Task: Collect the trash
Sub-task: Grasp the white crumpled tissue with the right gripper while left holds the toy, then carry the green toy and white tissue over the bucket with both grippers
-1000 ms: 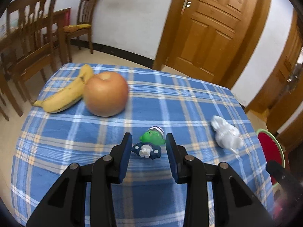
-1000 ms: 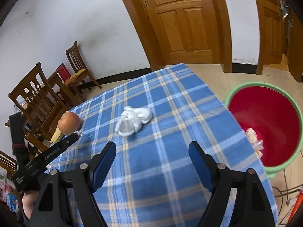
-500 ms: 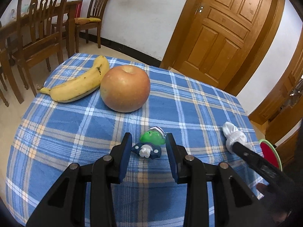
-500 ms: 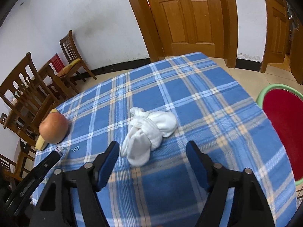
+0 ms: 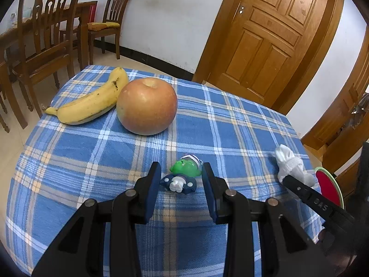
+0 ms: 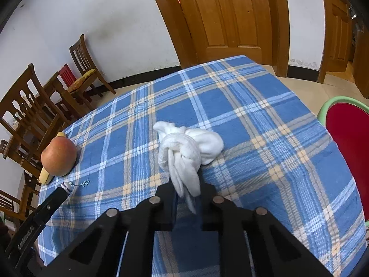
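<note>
Banana (image 5: 92, 101): far left of the apple, touching its side, on the blue plaid tablecloth (image 5: 230, 124).
Apple (image 5: 147, 106): upright, stem dimple on top; the landmark for the rest.
Toy figure (image 5: 183, 176): green head, dark blue body, lying on the cloth nearer the camera than the apple and a little to its right.
Left gripper (image 5: 181, 190): its blue-padded fingers (image 5: 153, 189) stand partly spread on either side of the toy; a sliver of cloth shows on the left, while on the right I cannot tell whether pad and toy touch.
White cloth wad (image 6: 186, 152): the trash piece, crumpled and knotted, well to the right of the apple on the tablecloth, its lower tail drawn in between the right gripper's fingers.
Right gripper (image 6: 188, 202): jaws have just been closing and now pinch the wad's tail, fingers nearly together.
Red bin (image 6: 348, 138): green-rimmed, beyond the table's right edge, farthest from the apple.
</note>
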{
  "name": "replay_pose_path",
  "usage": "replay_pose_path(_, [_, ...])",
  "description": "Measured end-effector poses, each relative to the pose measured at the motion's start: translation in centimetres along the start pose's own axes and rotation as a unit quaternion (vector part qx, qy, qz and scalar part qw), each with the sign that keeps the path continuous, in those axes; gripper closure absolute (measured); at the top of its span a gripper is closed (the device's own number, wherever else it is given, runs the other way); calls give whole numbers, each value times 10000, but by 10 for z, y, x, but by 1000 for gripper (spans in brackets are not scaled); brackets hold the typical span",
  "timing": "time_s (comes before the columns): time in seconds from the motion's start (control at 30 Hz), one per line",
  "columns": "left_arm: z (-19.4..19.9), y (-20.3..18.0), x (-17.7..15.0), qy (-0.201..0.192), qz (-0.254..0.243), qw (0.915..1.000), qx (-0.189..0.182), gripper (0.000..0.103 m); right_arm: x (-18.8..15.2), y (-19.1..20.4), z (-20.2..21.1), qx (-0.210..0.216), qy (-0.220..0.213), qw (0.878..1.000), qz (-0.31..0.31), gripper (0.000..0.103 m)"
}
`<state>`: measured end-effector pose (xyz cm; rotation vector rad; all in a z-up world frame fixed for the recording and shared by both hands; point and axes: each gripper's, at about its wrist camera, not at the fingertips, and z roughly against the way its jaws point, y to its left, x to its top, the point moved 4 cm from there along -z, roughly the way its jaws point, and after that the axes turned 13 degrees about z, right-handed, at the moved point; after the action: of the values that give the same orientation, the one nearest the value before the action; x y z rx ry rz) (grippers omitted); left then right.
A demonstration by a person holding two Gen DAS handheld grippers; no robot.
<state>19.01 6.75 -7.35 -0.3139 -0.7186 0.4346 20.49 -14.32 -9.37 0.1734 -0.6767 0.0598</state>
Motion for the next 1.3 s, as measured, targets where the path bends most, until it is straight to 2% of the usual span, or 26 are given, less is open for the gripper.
replay_pose_path(0.37, [1,-5,-3,-11,-88,9999,-82,67,-20,-22,59,18,-526,9985,-123,89])
replay_pose_path(0.87, [19,-27,-10,-35,-304,9993,-208,67,-61,-67,116,-256,-742,9964,-325,89])
replay_pose_path(1.3, [36,-70,-39,206,-665,9960,-564,67,-86,-111,138,-385,-812,9928,-798,89])
